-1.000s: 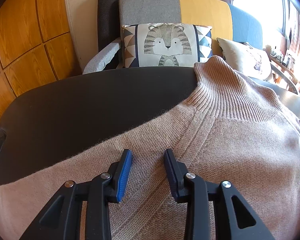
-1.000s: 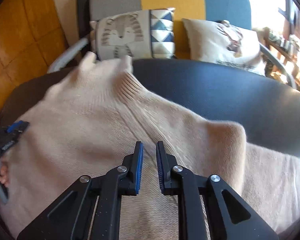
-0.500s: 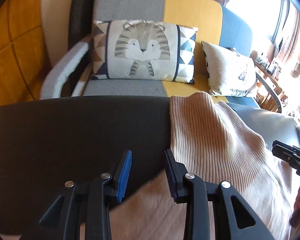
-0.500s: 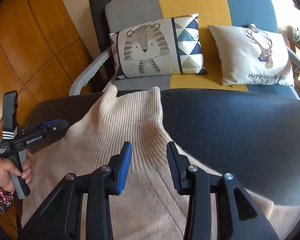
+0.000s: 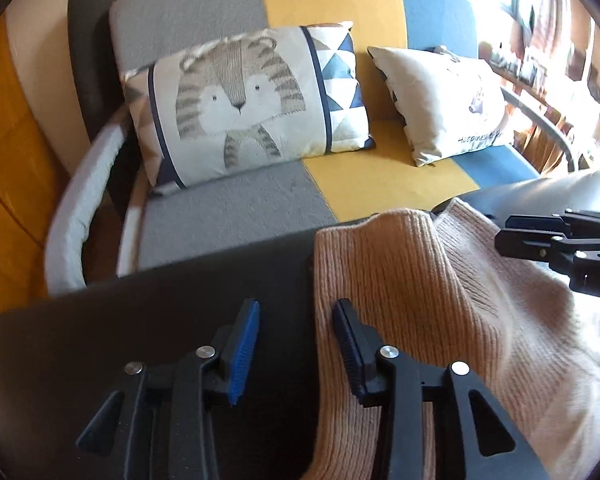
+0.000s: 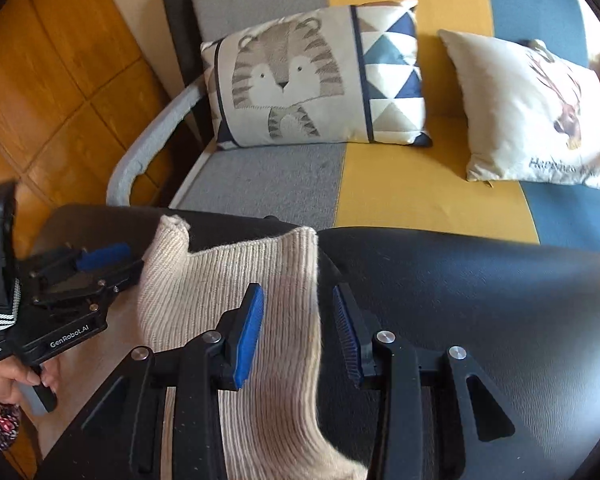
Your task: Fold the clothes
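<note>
"GenRobot.AI" is printed in white on the left gripper (image 6: pixel 100 256)'s black body, and the deer cushion (image 6: pixel 536 116) reads partly "Happiness".

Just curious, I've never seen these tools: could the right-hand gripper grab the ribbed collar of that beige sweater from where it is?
Probably yes. The right gripper is open, with the collar's right edge between its fingers and nothing covering it.

We counted one beige sweater (image 6: pixel 236 292) on one dark counter (image 6: pixel 480 288), two grippers, left (image 5: pixel 296 344) and right (image 6: pixel 298 328), and two cushions on one sofa (image 6: pixel 384 184): tiger cushion (image 6: pixel 316 76) at twelve o'clock, deer cushion (image 6: pixel 536 112) at two.
</note>
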A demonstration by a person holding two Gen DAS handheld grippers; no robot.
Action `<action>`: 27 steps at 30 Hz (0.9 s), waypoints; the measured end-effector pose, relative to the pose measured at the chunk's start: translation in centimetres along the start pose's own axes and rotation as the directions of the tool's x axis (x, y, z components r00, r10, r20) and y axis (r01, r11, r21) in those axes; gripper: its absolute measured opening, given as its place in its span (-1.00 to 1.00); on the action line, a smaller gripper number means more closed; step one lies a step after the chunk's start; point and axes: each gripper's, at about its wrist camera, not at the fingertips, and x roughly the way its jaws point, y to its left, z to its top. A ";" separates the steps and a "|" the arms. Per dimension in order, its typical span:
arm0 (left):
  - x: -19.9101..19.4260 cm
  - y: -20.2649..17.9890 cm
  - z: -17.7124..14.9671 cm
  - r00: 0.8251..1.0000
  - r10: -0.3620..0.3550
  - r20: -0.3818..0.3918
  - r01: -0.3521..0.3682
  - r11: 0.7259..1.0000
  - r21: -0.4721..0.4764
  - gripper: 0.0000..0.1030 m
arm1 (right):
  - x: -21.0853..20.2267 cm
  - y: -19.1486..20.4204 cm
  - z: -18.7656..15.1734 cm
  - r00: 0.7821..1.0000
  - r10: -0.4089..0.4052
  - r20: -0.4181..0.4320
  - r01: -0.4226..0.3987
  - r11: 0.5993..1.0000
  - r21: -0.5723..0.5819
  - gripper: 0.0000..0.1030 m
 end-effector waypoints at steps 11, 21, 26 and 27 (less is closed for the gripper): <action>0.1 0.6 -0.3 0.993 -0.109 0.045 0.112 0.991 -0.076 -0.88 | 0.1 1.0 -0.5 0.998 -0.063 0.011 0.064 0.998 -0.014 -0.89; -3.4 2.2 -0.7 0.964 -0.225 0.139 0.248 0.951 -0.184 -0.93 | -4.0 -0.3 -0.9 0.997 0.012 0.078 -0.020 0.994 0.109 -0.89; -6.7 2.7 -1.5 0.926 -0.301 0.228 0.348 0.914 -0.208 -0.93 | -6.9 0.1 -2.1 0.992 0.067 0.107 -0.082 0.986 0.146 -0.90; -7.4 2.6 -1.8 0.919 -0.310 0.241 0.360 0.911 -0.201 -0.93 | -7.5 0.3 -2.4 0.991 0.074 0.112 -0.090 0.985 0.146 -0.89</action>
